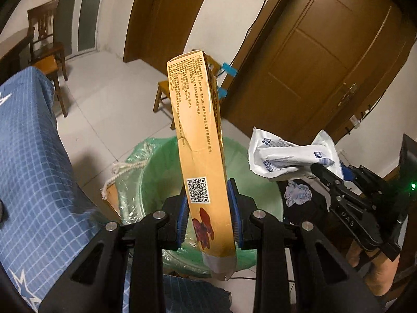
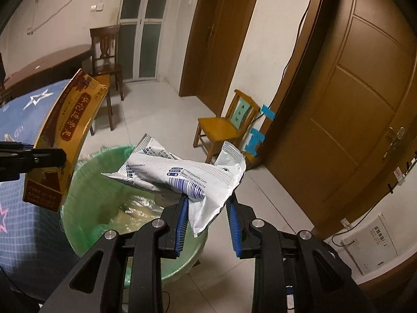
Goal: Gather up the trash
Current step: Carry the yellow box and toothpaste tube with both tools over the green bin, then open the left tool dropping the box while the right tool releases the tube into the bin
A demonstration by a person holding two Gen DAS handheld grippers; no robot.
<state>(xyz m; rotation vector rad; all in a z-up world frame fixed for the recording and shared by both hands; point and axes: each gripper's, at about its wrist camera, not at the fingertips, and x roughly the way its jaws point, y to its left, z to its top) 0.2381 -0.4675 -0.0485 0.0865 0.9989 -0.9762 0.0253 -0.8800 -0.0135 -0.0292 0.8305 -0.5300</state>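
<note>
Green-lined bin (image 1: 156,172) below; orange box (image 1: 200,140), white wrapper (image 2: 187,180) gripped.

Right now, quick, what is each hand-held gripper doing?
Left hand-held gripper: shut on the yellow box, above the green-lined bin.
Right hand-held gripper: shut on the crumpled white packet.
</note>
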